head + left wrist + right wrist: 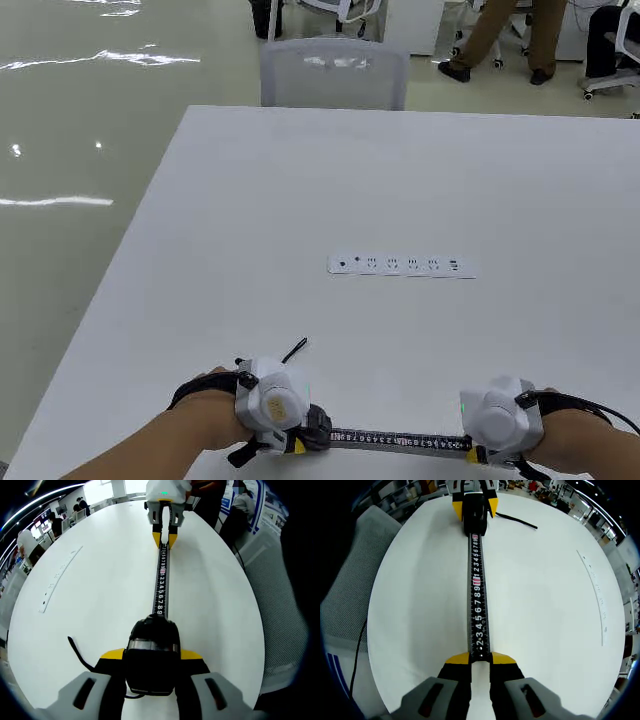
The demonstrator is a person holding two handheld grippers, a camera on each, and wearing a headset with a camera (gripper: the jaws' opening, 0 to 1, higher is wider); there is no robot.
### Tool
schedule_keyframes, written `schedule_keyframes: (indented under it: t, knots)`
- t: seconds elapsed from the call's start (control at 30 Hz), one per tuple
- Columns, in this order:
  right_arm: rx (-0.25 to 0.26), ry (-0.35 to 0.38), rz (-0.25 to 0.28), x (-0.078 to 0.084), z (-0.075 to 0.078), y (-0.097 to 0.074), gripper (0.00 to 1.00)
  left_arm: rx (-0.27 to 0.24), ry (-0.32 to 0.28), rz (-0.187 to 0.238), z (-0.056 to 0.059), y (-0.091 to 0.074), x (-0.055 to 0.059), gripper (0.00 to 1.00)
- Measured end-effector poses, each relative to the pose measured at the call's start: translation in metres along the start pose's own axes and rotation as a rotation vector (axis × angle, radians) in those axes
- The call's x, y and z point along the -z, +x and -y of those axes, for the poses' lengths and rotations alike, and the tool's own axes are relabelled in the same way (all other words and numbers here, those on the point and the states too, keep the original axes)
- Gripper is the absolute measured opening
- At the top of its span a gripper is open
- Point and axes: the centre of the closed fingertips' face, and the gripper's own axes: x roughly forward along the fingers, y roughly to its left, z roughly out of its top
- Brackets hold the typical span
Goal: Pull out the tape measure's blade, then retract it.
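Observation:
The black tape measure case [152,652] sits clamped in my left gripper [152,656], near the table's front edge [312,428]. Its dark numbered blade [398,440] runs out flat over the white table [400,190] to my right gripper [480,657], which is shut on the blade's end [479,647]. In the left gripper view the blade [161,580] stretches away to the right gripper [164,538]. In the right gripper view the blade [476,585] leads up to the case [474,510] held in the left gripper [474,505]. A black wrist strap [294,350] trails from the case.
A white power strip [400,265] lies mid-table beyond the grippers. A grey mesh chair [335,72] stands at the far edge. People sit and stand in the background at the far right [510,35]. The table's left edge [110,290] drops to a glossy floor.

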Motion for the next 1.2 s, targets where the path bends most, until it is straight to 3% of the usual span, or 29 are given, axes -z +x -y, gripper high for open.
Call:
schedule_keyframes:
  t: [0.67,1.2]
  knots:
    - [-0.002,0.005,-0.016,0.022,0.002,-0.001,0.12,0.002,-0.002,0.0,0.0,0.0,0.0,0.33]
    - [0.005,0.016,-0.021,0.027,0.002,-0.002,0.13,0.007,-0.003,-0.003,0.002,-0.002,-0.002,0.33]
